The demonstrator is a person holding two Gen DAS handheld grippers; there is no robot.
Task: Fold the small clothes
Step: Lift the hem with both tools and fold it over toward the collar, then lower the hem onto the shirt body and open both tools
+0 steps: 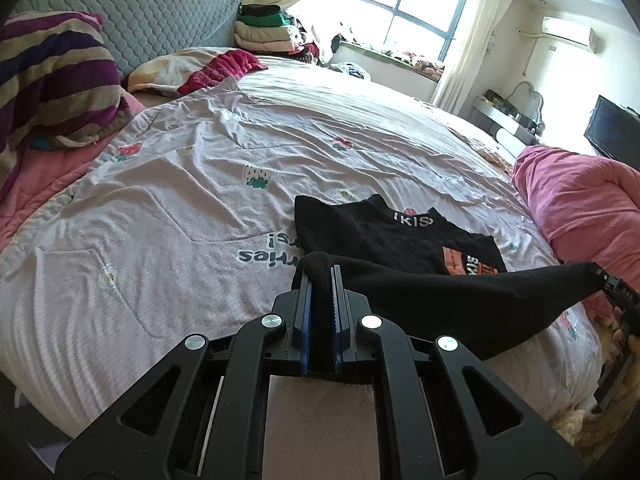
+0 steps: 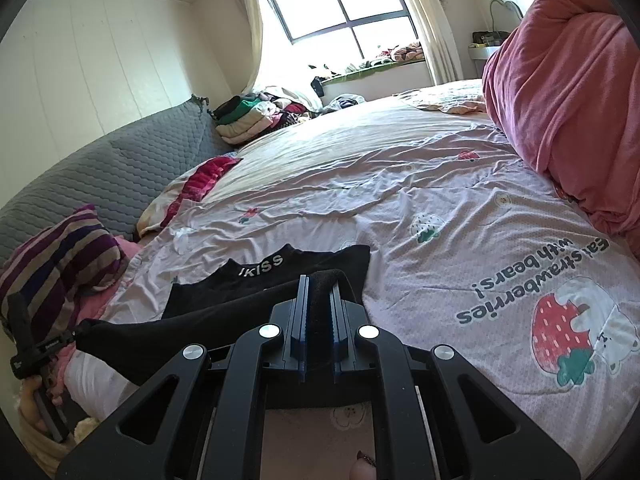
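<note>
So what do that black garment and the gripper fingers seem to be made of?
Black garment: soft matte knit, probably cotton jersey; it drapes and sags between both grippers. Left gripper fingers: rigid black plastic, seemingly, with blue ridged pads, perhaps rubber.

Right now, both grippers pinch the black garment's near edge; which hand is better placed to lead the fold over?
Neither clearly. Left gripper and right gripper each clamp a corner of the black printed cotton garment, its near edge stretched between them above the lilac strawberry-print quilt. Probably move both together.

black garment [image 2: 264,276]: "IKISS" at collar | bedsheet [image 2: 440,248]: "Eat strawberries with bears!"
</note>
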